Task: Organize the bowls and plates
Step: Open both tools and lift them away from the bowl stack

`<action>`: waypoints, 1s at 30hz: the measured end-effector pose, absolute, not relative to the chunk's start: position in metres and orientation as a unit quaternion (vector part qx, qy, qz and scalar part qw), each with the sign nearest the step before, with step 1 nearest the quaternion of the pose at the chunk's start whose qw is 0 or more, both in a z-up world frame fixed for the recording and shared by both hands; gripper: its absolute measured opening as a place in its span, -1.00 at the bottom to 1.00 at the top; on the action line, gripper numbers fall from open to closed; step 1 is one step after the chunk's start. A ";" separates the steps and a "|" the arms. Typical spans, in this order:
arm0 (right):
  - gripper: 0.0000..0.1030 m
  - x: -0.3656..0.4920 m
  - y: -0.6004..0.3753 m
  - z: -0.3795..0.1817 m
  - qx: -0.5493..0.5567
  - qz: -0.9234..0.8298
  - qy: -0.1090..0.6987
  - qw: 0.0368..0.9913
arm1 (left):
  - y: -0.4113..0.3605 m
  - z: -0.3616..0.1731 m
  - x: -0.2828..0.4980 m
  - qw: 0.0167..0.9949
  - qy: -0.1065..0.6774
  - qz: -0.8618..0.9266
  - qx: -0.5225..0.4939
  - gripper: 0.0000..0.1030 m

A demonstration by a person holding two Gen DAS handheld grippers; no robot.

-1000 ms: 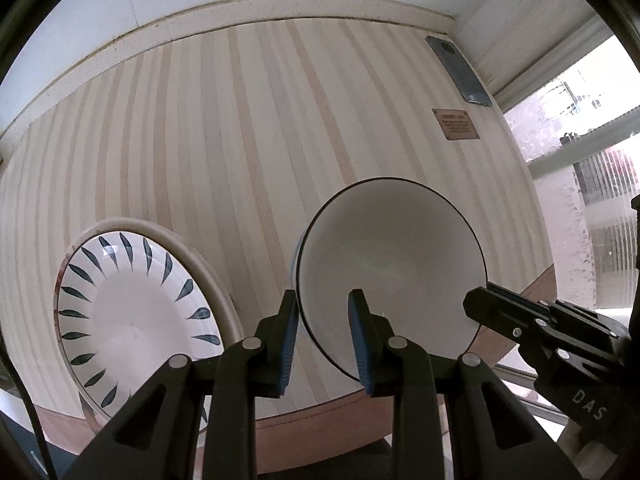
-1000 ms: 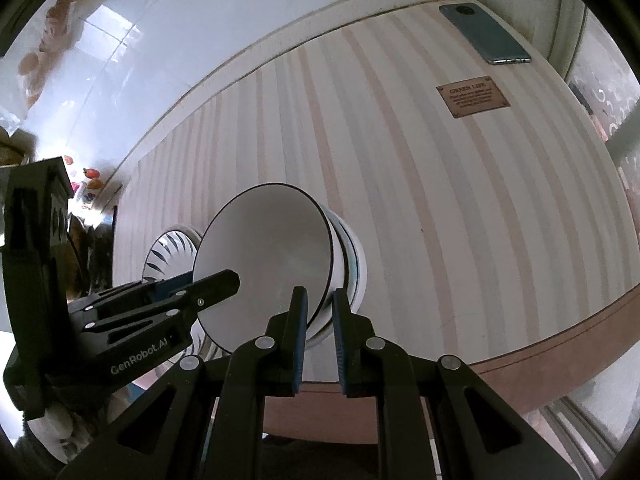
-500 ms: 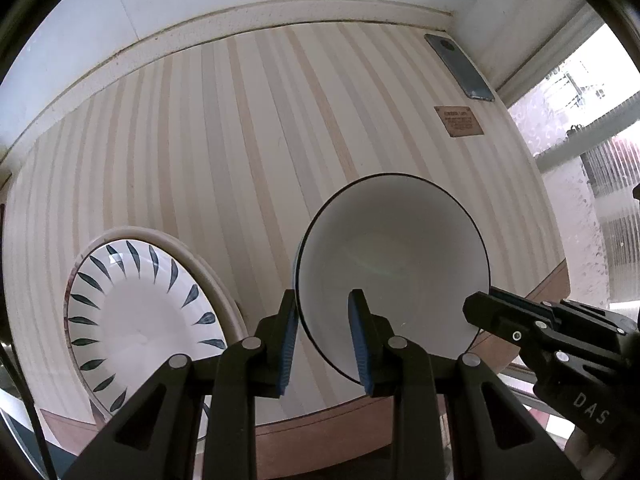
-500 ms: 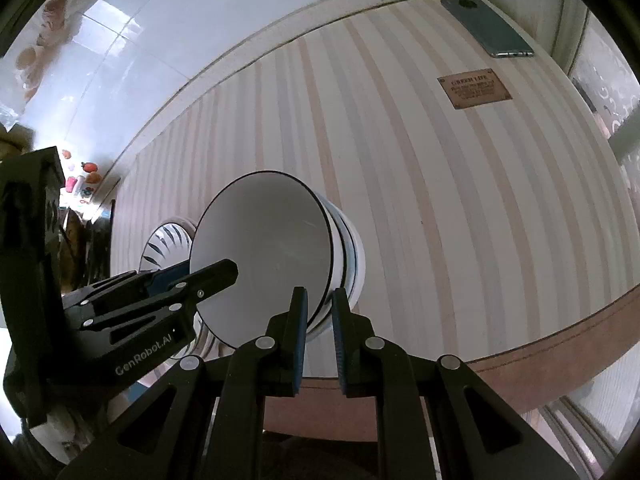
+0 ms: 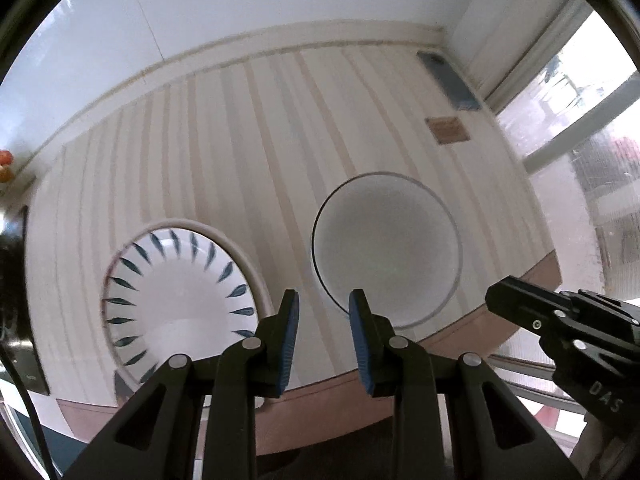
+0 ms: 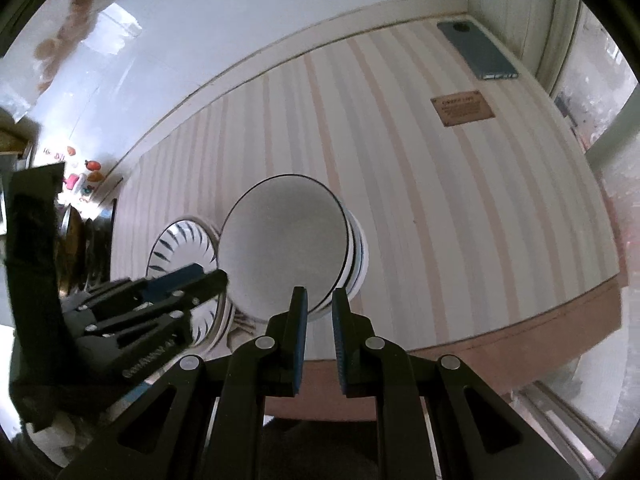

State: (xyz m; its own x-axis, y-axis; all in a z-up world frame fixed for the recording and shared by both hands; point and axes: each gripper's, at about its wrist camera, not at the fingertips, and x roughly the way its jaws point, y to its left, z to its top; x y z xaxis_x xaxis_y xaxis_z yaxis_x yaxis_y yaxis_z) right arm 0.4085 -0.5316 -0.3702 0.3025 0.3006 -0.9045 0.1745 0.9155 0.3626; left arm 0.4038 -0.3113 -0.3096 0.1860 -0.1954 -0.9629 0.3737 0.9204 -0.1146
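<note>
A white bowl with a dark rim (image 5: 386,250) (image 6: 282,246) sits nested on a stack of bowls near the table's front edge. A white plate with dark blue leaf marks (image 5: 178,298) (image 6: 182,246) lies to its left. My left gripper (image 5: 322,312) is open and empty, pulled back just short of the bowl's near rim. My right gripper (image 6: 320,306) is open with a narrow gap, at the bowl's near rim, holding nothing.
The striped table (image 5: 240,152) has a brown front edge (image 6: 520,332). A phone (image 6: 476,50) and a small brown card (image 6: 462,110) lie at the far right. A wall runs along the back, a window on the right. Clutter stands at the left (image 6: 80,184).
My left gripper let go of the bowl and pulled back and up. My right gripper opened slightly and drew back. The bowl now rests in the stack.
</note>
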 end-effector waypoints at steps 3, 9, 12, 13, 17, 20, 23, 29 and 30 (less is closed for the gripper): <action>-0.72 0.395 -0.526 -0.351 0.194 0.039 0.579 0.791 | -0.301 -0.284 0.391 0.778 0.592 -0.197 0.071 -0.54; -0.29 0.365 -0.517 -0.306 0.176 0.028 0.553 0.814 | -0.284 -0.238 0.368 0.801 0.555 -0.215 0.069 -0.25; -0.01 0.349 -0.512 -0.283 0.172 0.025 0.539 0.825 | -0.280 -0.223 0.361 0.807 0.541 -0.225 0.073 0.36; 0.01 0.343 -0.510 -0.275 0.168 0.023 0.533 0.829 | -0.278 -0.219 0.359 0.808 0.539 -0.228 0.073 0.46; 0.48 0.327 -0.504 -0.249 0.150 0.009 0.519 0.841 | -0.271 -0.206 0.353 0.812 0.530 -0.233 0.073 0.62; 0.53 0.319 -0.501 -0.235 0.137 -0.003 0.514 0.847 | -0.265 -0.201 0.353 0.814 0.529 -0.232 0.064 0.70; 0.61 0.312 -0.499 -0.224 0.125 -0.014 0.508 0.852 | -0.259 -0.196 0.353 0.815 0.529 -0.233 0.051 0.71; 0.67 0.309 -0.505 -0.217 0.135 -0.018 0.502 0.854 | -0.255 -0.196 0.361 0.810 0.536 -0.237 0.031 0.72; 0.68 0.310 -0.507 -0.218 0.136 -0.018 0.501 0.854 | -0.255 -0.198 0.363 0.808 0.538 -0.238 0.028 0.72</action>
